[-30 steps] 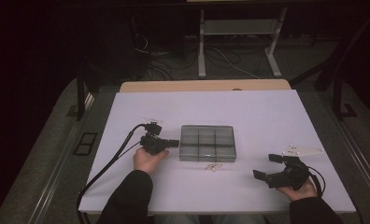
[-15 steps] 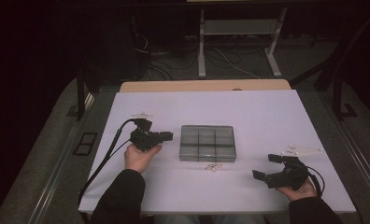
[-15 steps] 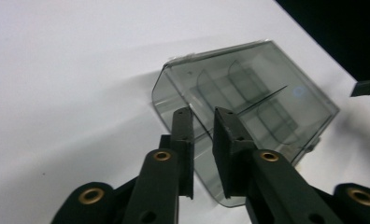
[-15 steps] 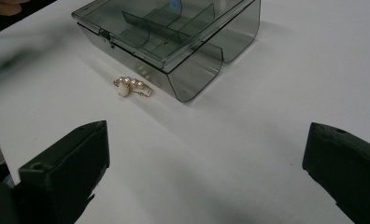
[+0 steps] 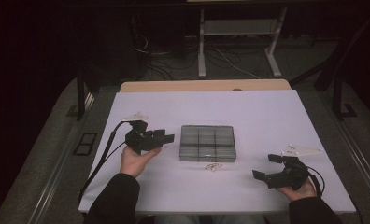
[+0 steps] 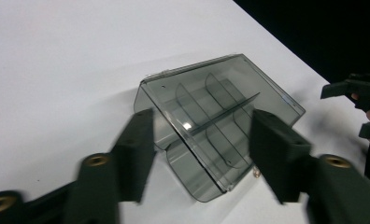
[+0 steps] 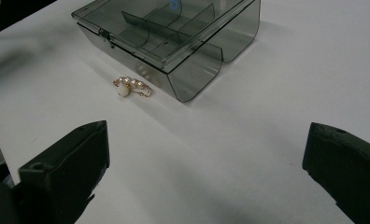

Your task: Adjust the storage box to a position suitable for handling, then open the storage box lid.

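High view: white table top (image 5: pixel 267 116) with a wooden edge strip at the far side, dark room around it, grey floor, cables and a white stand frame (image 5: pixel 241 32) behind the table. A smoked clear plastic box (image 5: pixel 207 143) sits flat near mid-table, lid shut, inner dividers making a grid of compartments; nothing can be made out in any of them. A small gold-and-pearl jewellery piece (image 5: pixel 214 166) lies on the table just in front of the box, apart from it.

Left gripper (image 5: pixel 166 136) is held above the table just left of the box, pointing at it. Its jaws have just been opening and now stand parted, nothing between them. In the left gripper view the box (image 6: pixel 211 126) lies beyond the jaw tips, not touched.

Right gripper (image 5: pixel 267 167) rests near the front right corner, well apart from the box, jaws wide open and empty. Right gripper view: the box (image 7: pixel 169 32) and the jewellery piece (image 7: pixel 131 87) lie ahead of the jaws on the bare table.
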The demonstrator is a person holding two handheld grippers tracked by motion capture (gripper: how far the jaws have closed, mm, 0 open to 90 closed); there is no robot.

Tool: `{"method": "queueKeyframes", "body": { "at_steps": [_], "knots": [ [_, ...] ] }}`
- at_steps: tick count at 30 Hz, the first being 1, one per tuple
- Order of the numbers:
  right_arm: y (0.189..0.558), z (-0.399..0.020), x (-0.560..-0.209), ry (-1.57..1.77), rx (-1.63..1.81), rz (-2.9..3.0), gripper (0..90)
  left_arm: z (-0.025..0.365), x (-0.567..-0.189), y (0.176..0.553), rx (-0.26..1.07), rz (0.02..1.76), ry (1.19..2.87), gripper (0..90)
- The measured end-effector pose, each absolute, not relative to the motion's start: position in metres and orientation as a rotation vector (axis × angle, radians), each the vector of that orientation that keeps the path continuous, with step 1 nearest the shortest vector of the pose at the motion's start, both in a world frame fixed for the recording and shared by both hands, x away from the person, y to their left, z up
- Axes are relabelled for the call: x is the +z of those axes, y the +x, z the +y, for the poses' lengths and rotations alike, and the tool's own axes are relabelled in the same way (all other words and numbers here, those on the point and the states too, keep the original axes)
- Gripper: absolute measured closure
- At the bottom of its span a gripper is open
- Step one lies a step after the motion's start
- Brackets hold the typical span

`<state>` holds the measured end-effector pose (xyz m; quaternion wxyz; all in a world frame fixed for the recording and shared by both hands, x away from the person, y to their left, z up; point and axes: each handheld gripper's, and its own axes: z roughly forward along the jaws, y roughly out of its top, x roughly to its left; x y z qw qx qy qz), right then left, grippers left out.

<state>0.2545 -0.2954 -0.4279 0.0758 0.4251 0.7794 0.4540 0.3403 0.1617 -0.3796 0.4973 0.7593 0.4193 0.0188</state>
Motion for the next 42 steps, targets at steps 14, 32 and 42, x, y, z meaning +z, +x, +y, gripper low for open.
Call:
{"method": "queueKeyframes", "body": {
  "at_steps": [14, 32, 42],
  "knots": [
    [0.255, -0.295, -0.428, 1.279, 1.36, 2.336, 0.8, 0.155, -0.379, 0.314, 0.033, 0.866, 1.899, 12.7],
    [0.254, -0.294, -0.428, 1.277, 1.355, 2.34, 0.8, 0.144, -0.401, 0.304, 0.039, 0.816, 2.009, 13.6],
    [0.255, -0.294, -0.428, 1.271, 1.354, 2.345, 0.8, 0.136, -0.414, 0.309, 0.052, 0.821, 2.071, 18.1]
  ]
}}
